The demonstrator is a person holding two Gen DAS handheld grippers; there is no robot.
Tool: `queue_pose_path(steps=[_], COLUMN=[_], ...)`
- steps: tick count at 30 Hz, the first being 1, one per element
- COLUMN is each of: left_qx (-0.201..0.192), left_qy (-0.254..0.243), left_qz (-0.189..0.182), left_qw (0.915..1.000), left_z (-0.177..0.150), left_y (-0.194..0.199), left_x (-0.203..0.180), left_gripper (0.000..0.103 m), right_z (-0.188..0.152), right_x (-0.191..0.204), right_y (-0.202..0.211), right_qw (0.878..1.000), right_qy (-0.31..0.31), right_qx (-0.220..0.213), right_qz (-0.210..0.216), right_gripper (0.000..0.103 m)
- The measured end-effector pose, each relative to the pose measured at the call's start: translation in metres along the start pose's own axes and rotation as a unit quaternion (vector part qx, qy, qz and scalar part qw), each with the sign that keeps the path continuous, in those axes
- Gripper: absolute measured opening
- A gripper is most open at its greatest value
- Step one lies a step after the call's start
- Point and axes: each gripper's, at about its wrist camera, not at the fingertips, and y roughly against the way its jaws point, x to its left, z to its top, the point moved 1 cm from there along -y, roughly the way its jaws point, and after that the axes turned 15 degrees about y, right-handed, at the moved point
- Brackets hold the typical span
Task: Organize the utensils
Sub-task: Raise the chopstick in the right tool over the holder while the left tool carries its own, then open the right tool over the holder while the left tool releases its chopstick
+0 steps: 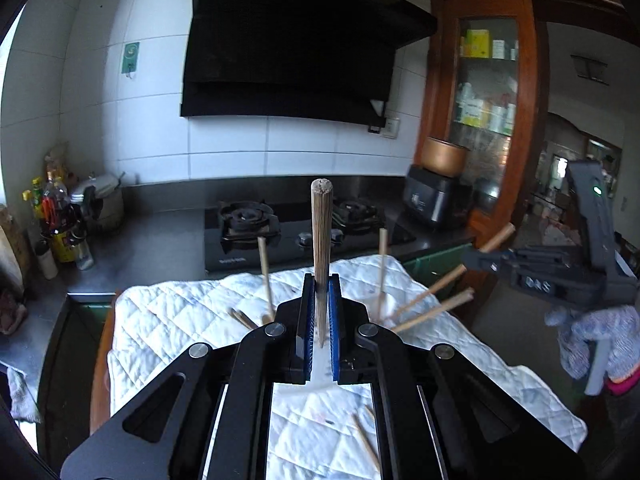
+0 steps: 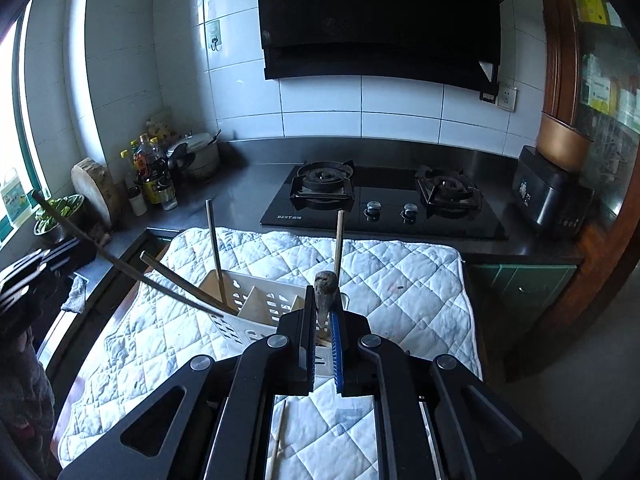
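My left gripper (image 1: 320,312) is shut on a wooden chopstick (image 1: 321,240) that stands upright between the blue pads. My right gripper (image 2: 322,320) is shut on another chopstick (image 2: 325,292), its butt end pointing at the camera, right over a white slotted utensil holder (image 2: 260,304) on a quilted white cloth (image 2: 400,280). Several chopsticks (image 2: 214,248) stand or lean in the holder. The right gripper also shows in the left wrist view (image 1: 472,260), among leaning chopsticks (image 1: 436,308). Loose chopsticks (image 1: 366,440) lie on the cloth.
A black gas hob (image 2: 384,204) sits behind the cloth on the dark counter. Bottles (image 2: 150,172) and a pot (image 2: 200,156) stand at the back left, a black appliance (image 2: 552,196) at the right. A range hood (image 2: 380,20) hangs above.
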Motion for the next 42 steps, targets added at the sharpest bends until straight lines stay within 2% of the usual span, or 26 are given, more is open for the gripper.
queue_pose_path(steps=[5, 7, 9, 10, 14, 22, 28, 35, 39, 42], left_qx=[-0.009, -0.001, -0.01, -0.016, -0.012, 0.004, 0.003, -0.048, -0.042, -0.022], left_qy=[0.03, 0.053, 0.06, 0.053, 0.053, 0.081, 0.108, 0.103, 0.111, 0.114], left_qz=[-0.003, -0.018, -0.027, -0.016, -0.007, -0.003, -0.037, -0.017, -0.013, -0.01], left_qw=[0.9995, 0.9984, 0.9978, 0.9984, 0.9985, 0.9967, 0.9935, 0.9933, 0.9929, 0.9931], left_z=[0.016, 0.023, 0.029, 0.031, 0.029, 0.017, 0.028, 0.046, 0.042, 0.032], left_y=[-0.014, -0.015, -0.012, -0.012, -0.022, -0.053, -0.051, -0.04, -0.053, -0.065], left_x=[0.013, 0.019, 0.024, 0.023, 0.024, 0.037, 0.043, 0.044, 0.049, 0.053], left_gripper=[0.006, 0.005, 0.005, 0.005, 0.005, 0.005, 0.005, 0.005, 0.005, 0.005], right_z=[0.0, -0.001, -0.002, -0.002, -0.003, -0.007, -0.01, -0.012, -0.013, -0.014], right_x=[0.001, 0.002, 0.003, 0.004, 0.006, 0.011, 0.008, 0.007, 0.007, 0.007], right_y=[-0.017, -0.021, -0.024, -0.027, -0.037, -0.052, -0.056, -0.064, -0.065, -0.065], right_qw=[1.0, 1.0, 1.0, 1.0, 1.0, 0.999, 0.999, 0.999, 0.999, 0.999], right_qy=[0.002, 0.006, 0.007, 0.007, 0.009, 0.024, 0.024, 0.024, 0.025, 0.028], right_qx=[0.008, 0.01, 0.01, 0.012, 0.02, 0.042, 0.04, 0.046, 0.047, 0.047], right_qz=[0.007, 0.006, 0.011, 0.01, 0.011, 0.001, 0.0, 0.0, 0.0, -0.001], right_gripper=[0.007, 0.007, 0.007, 0.007, 0.007, 0.007, 0.007, 0.007, 0.007, 0.007])
